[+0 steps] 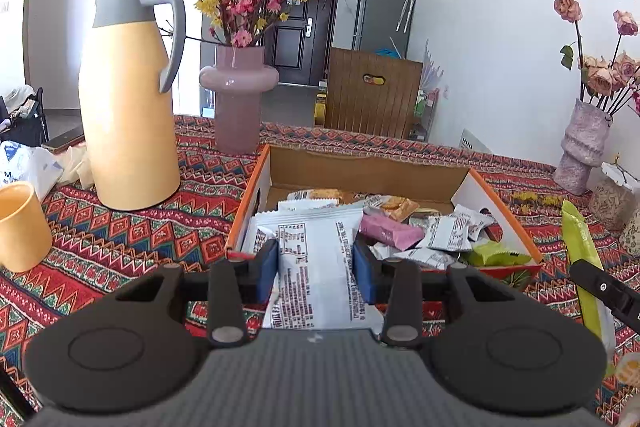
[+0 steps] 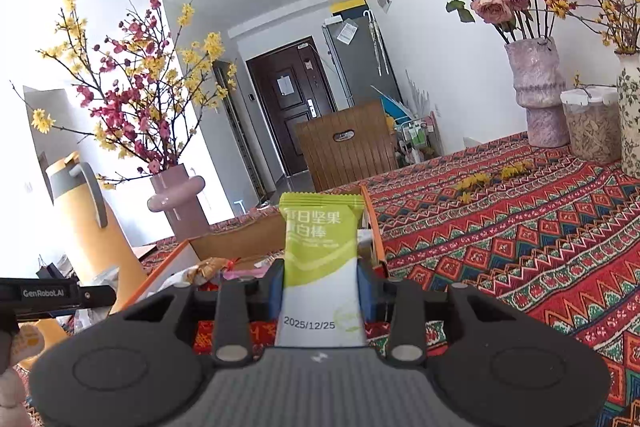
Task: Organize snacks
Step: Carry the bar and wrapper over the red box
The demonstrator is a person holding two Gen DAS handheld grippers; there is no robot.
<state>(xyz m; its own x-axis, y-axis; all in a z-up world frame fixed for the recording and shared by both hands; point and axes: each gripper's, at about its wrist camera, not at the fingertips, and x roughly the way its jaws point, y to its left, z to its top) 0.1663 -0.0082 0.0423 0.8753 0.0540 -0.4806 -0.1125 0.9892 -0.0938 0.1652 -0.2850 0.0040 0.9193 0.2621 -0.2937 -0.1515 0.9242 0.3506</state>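
White with black print, the snack packet (image 1: 316, 267) sits clamped between the blue pads of our left claw (image 1: 316, 263), held over the near end of the cardboard box (image 1: 360, 171). Our right claw (image 2: 322, 287) is closed on a green-and-white nut bar (image 2: 320, 259), upright. Beyond, loose snacks (image 1: 440, 231) fill the box on the patterned surface (image 1: 120, 235); a yellow jug (image 1: 128, 99) stands farther left.

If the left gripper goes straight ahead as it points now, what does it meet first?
Probably the snacks piled in the box. The left gripper, shut on a white packet, points slightly down over the near rim, though depth is unclear.
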